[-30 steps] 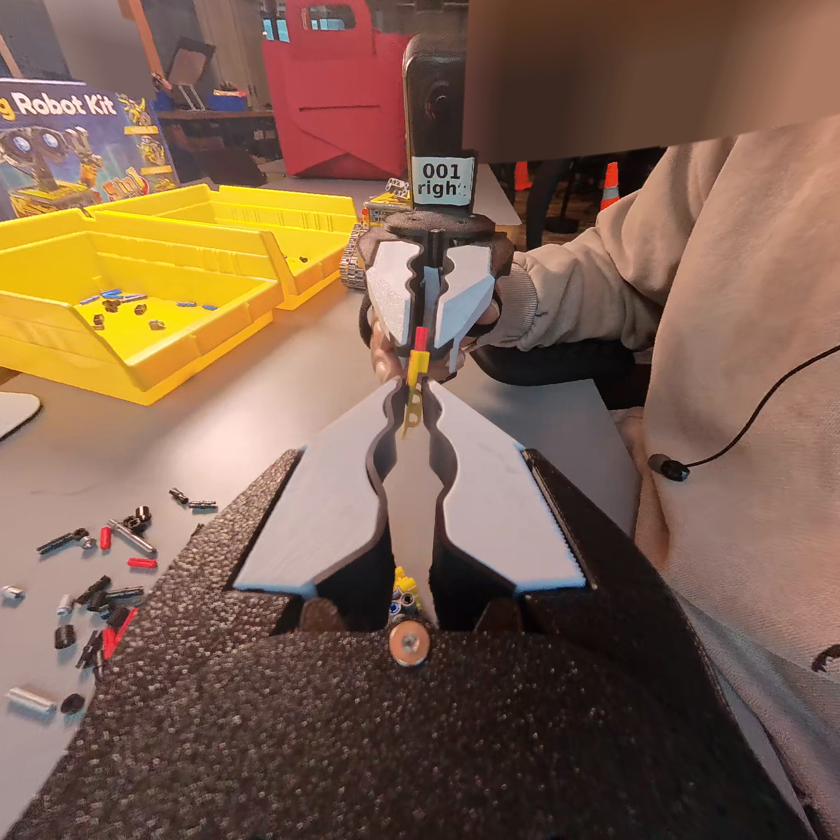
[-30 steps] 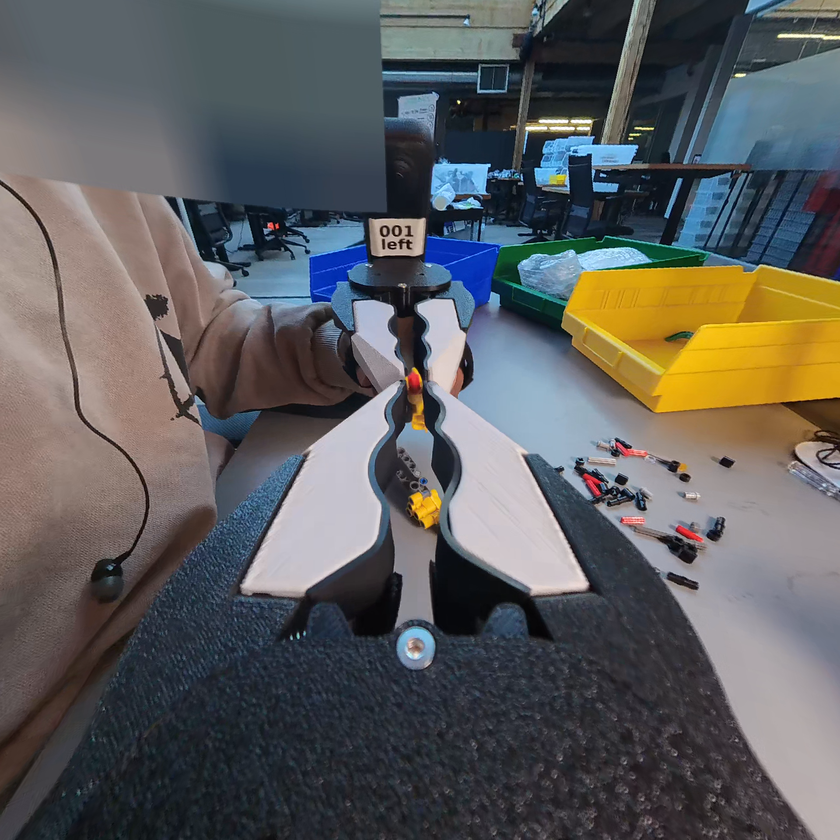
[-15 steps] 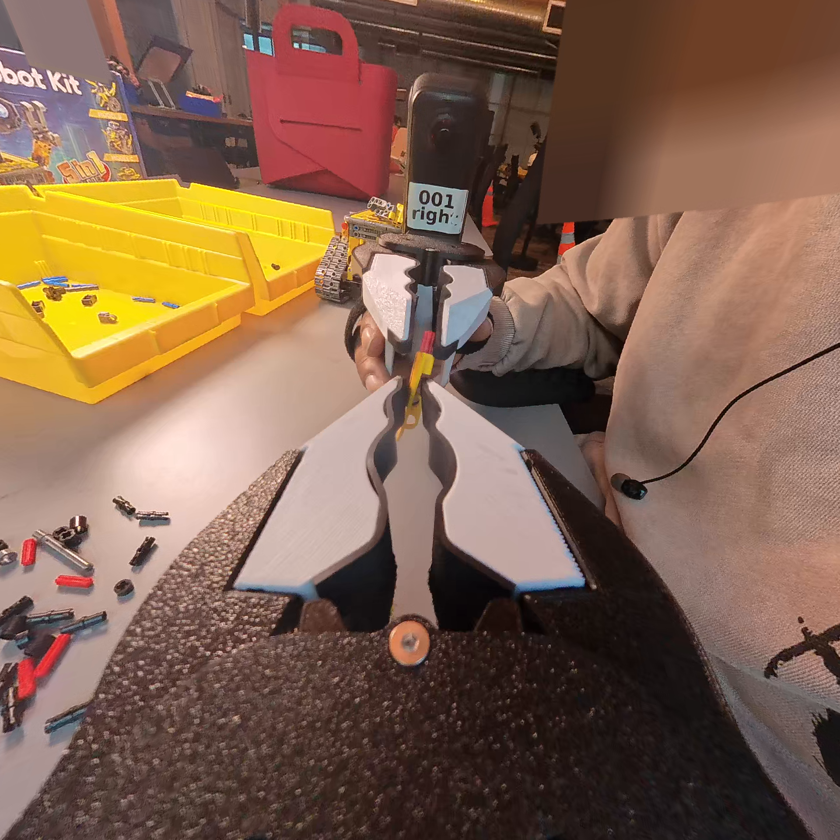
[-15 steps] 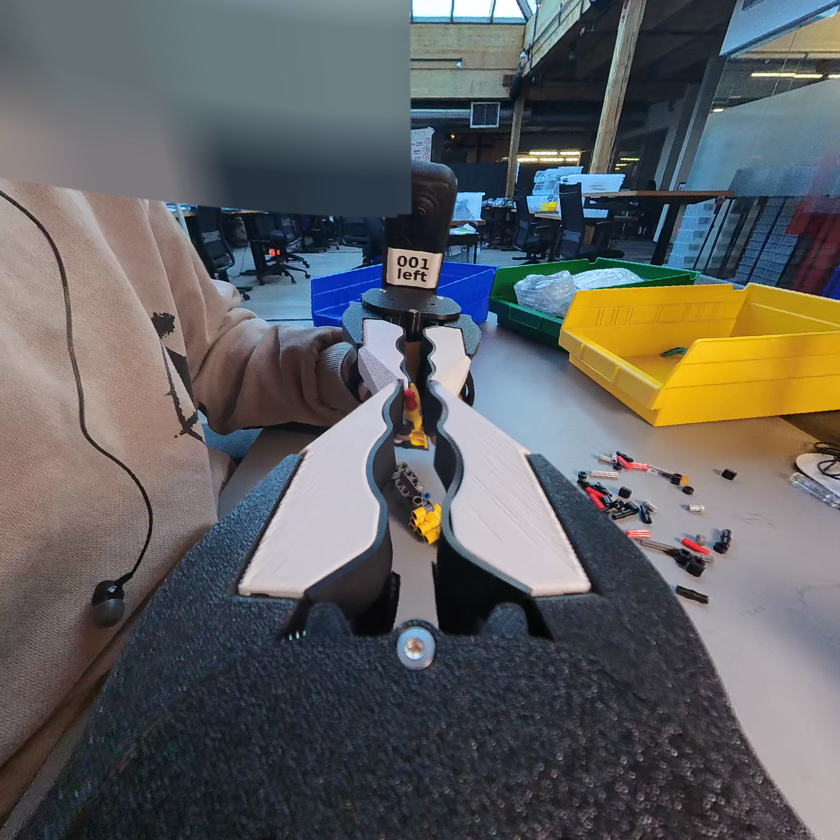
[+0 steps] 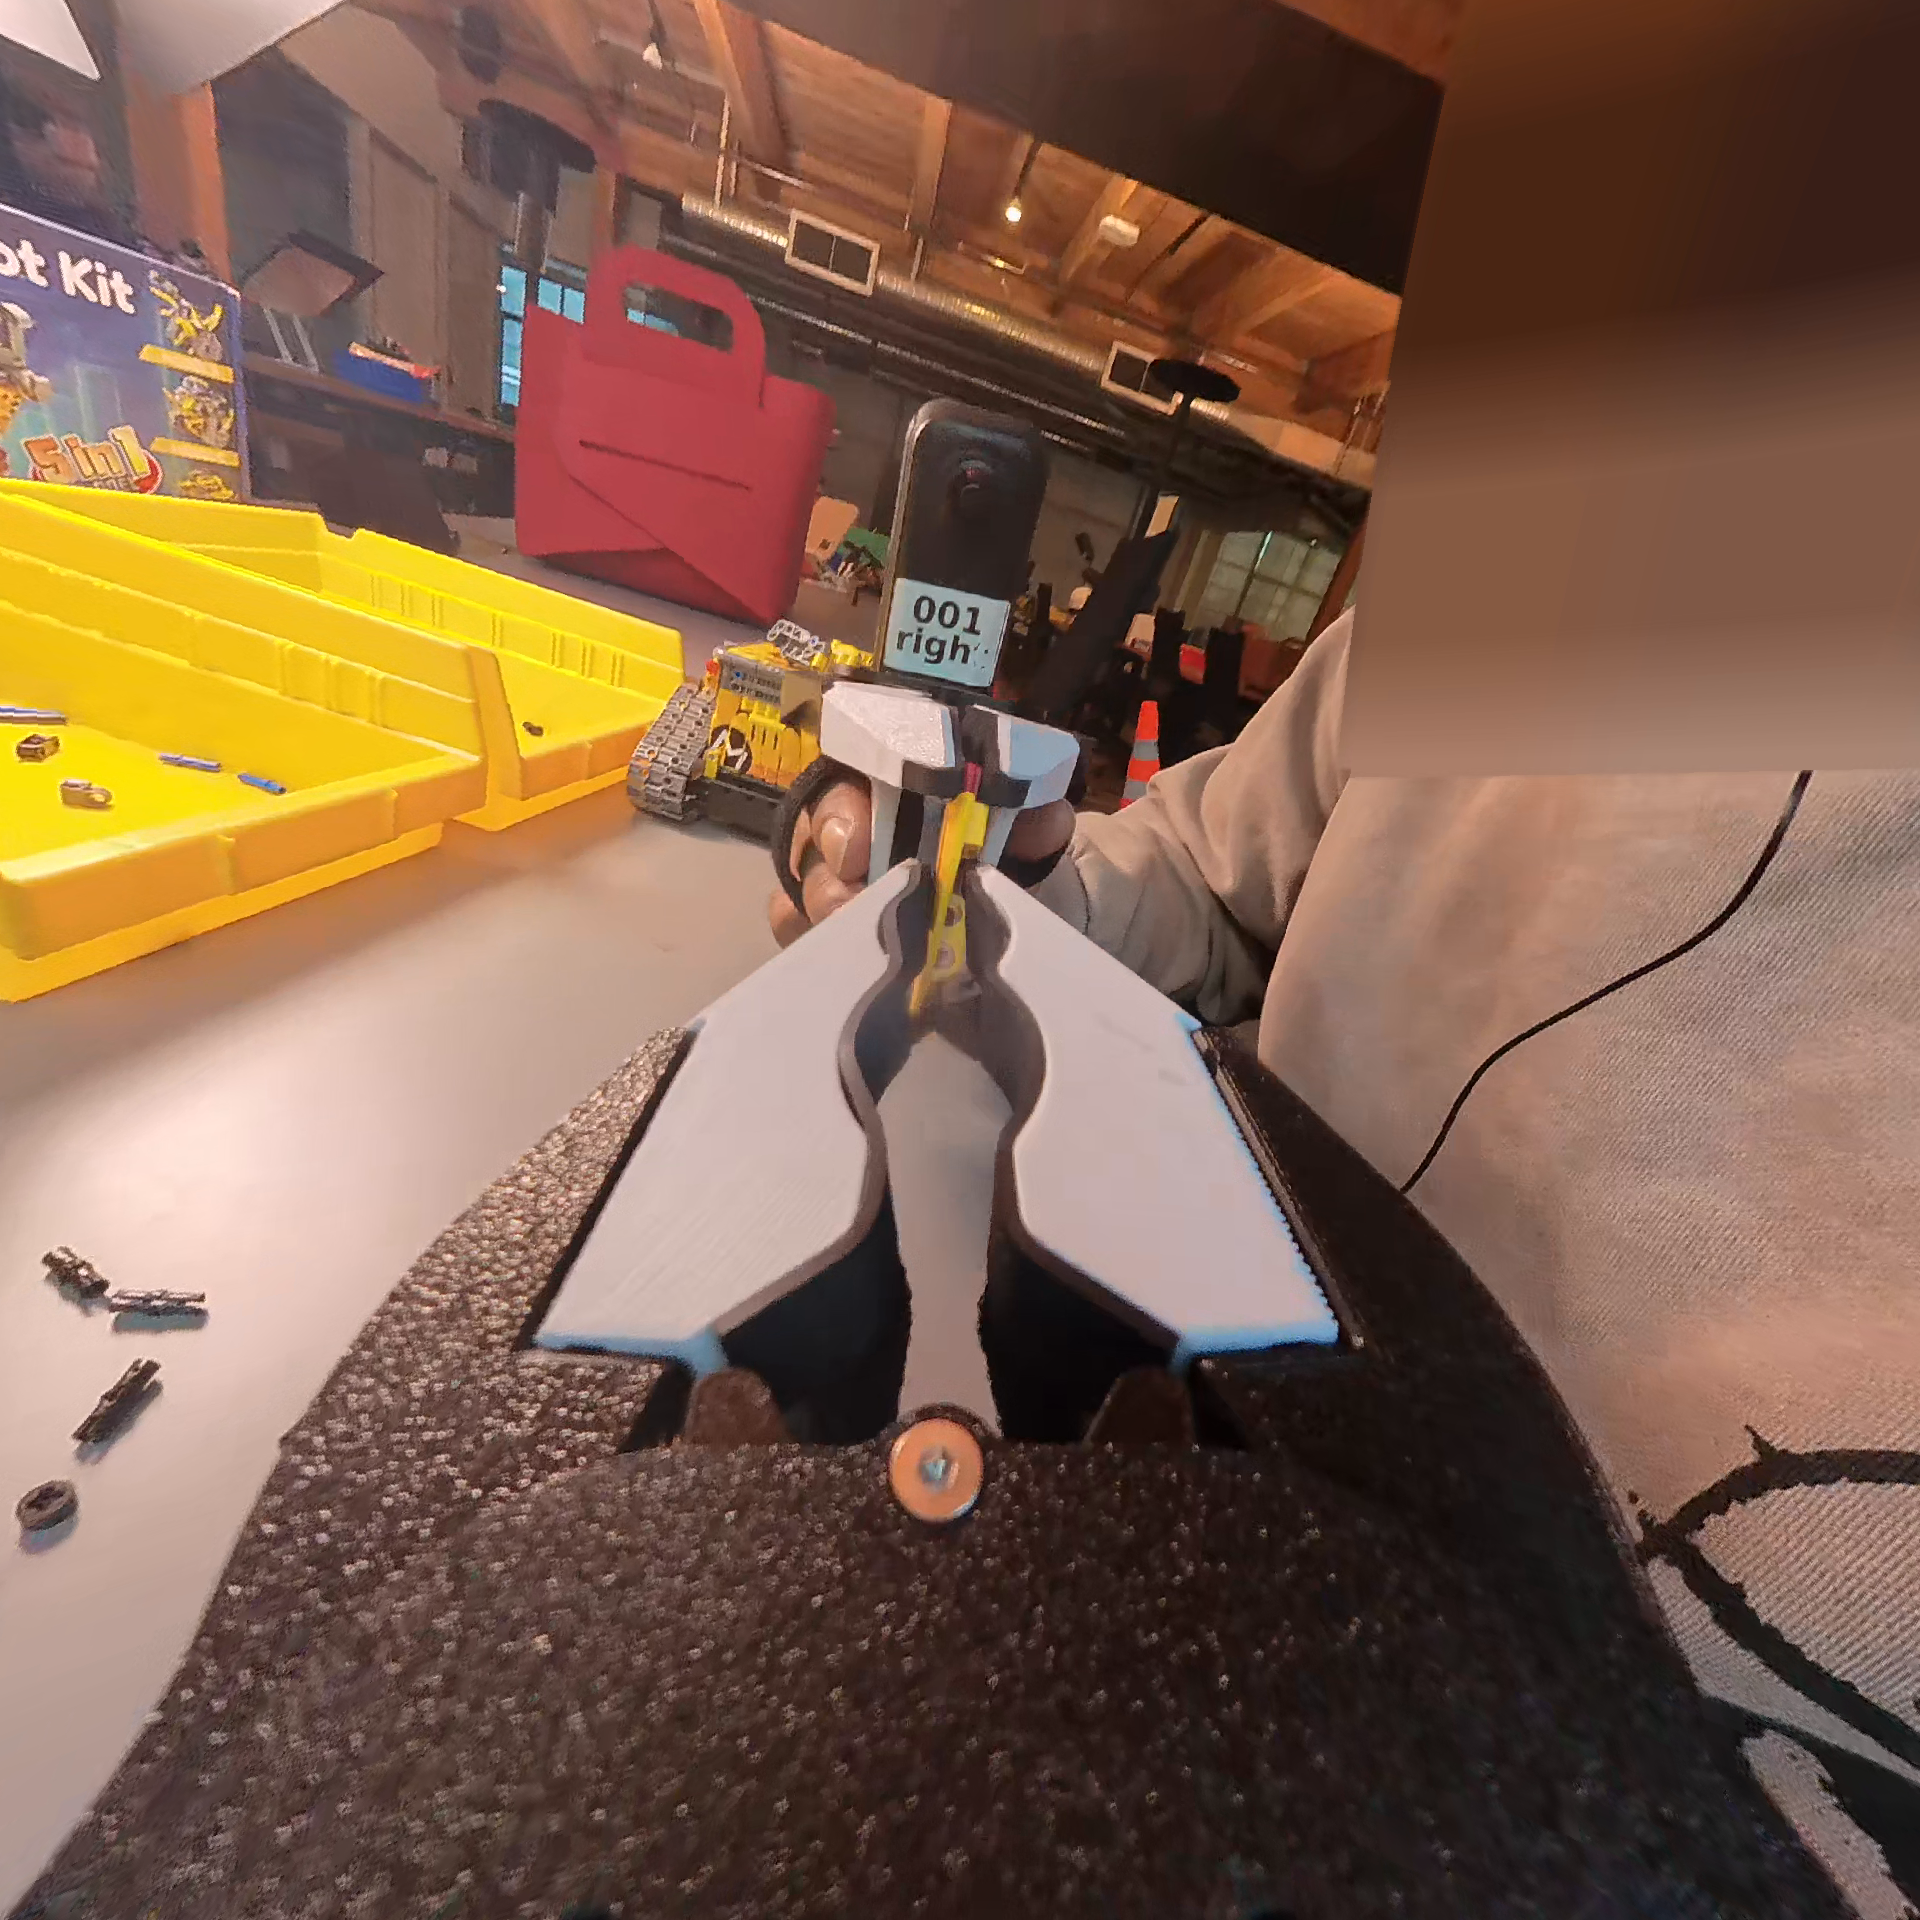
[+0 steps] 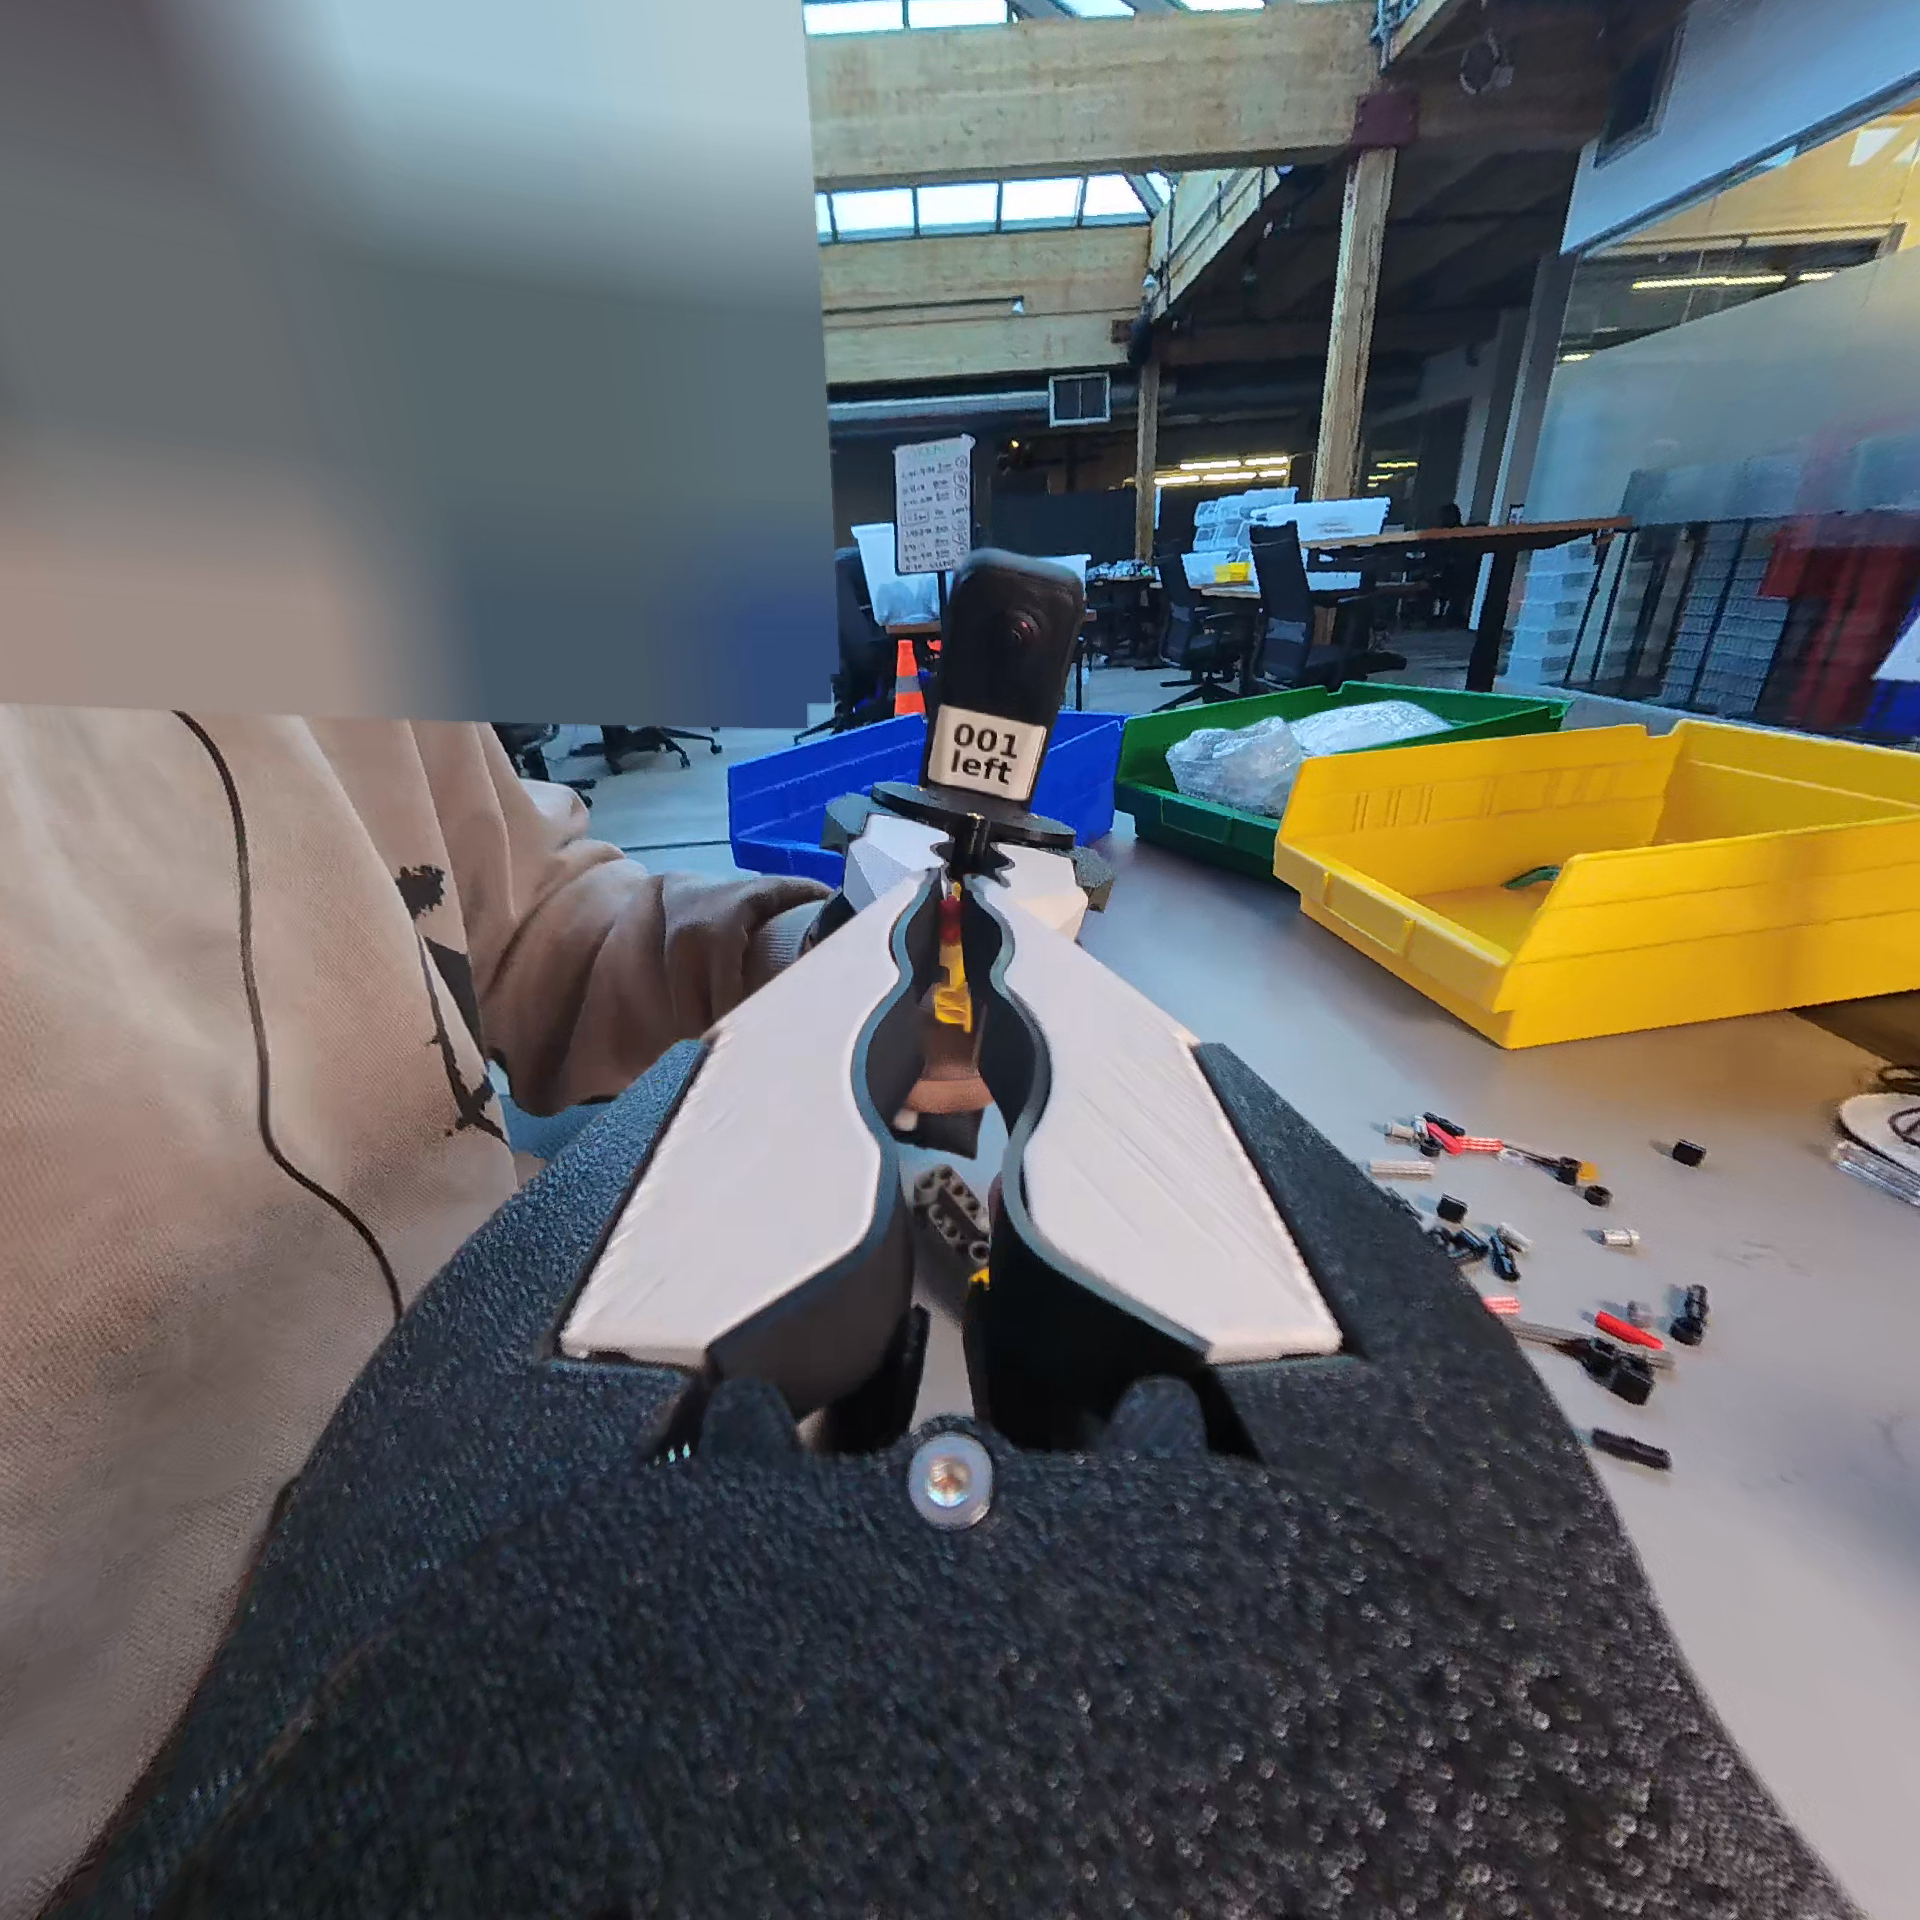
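Observation:
My left gripper (image 5: 940, 883) is shut on a thin yellow beam with holes (image 5: 948, 920) and holds it above the grey table. My right gripper (image 5: 961, 790) meets it tip to tip and is shut on a red pin (image 5: 972, 774) at the beam's far end. In the right wrist view my right gripper (image 6: 951, 883) has the red pin (image 6: 949, 920) and a yellow piece (image 6: 952, 1000) between its fingers. The left gripper (image 6: 971, 868) sits just beyond it. A hand holds each gripper.
Yellow bins (image 5: 260, 831), a tracked yellow toy vehicle (image 5: 743, 738), a red bag (image 5: 665, 499) and loose small parts (image 5: 114, 1351) lie to the left. A yellow bin (image 6: 1558, 935), green bin (image 6: 1195, 805), blue bin (image 6: 790, 800), scattered pins (image 6: 1538, 1247) and a grey beam (image 6: 951, 1210) show in the right wrist view. The tips of both grippers are at nearly the same place.
Both grippers have risen and tilted up, and have come closer together. Both stay shut on the yellow and red parts.

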Action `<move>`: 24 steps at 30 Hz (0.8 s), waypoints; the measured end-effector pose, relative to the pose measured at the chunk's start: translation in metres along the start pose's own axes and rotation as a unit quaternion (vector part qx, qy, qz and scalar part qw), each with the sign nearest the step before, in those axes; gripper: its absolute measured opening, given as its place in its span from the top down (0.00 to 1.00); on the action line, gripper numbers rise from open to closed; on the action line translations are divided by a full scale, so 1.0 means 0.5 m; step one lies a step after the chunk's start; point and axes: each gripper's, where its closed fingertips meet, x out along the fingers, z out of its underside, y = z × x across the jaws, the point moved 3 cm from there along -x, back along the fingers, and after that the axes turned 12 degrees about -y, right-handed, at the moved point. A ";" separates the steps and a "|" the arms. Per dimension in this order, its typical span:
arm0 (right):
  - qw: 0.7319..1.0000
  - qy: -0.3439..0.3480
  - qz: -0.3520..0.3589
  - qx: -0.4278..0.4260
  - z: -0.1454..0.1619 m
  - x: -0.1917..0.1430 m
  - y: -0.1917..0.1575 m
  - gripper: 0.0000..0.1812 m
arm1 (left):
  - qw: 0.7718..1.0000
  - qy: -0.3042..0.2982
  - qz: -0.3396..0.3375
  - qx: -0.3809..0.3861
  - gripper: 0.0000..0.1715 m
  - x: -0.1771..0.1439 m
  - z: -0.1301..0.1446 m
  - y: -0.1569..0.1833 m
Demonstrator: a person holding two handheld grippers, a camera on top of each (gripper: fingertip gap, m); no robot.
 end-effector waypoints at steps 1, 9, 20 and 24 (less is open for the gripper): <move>1.000 0.006 -0.001 0.007 -0.005 -0.001 0.000 1.00 | 1.000 0.007 0.003 -0.002 0.97 -0.001 -0.004 0.000; 0.996 0.058 -0.031 0.056 -0.032 -0.012 0.012 1.00 | 0.999 0.039 0.014 -0.012 0.96 0.006 -0.028 0.000; 0.989 0.140 0.051 0.022 -0.120 -0.090 0.066 1.00 | 0.997 0.063 -0.043 -0.020 0.97 -0.029 -0.060 -0.037; 0.991 0.116 0.033 0.051 -0.079 -0.065 0.082 1.00 | 0.997 0.041 -0.046 -0.039 0.97 -0.014 -0.036 -0.046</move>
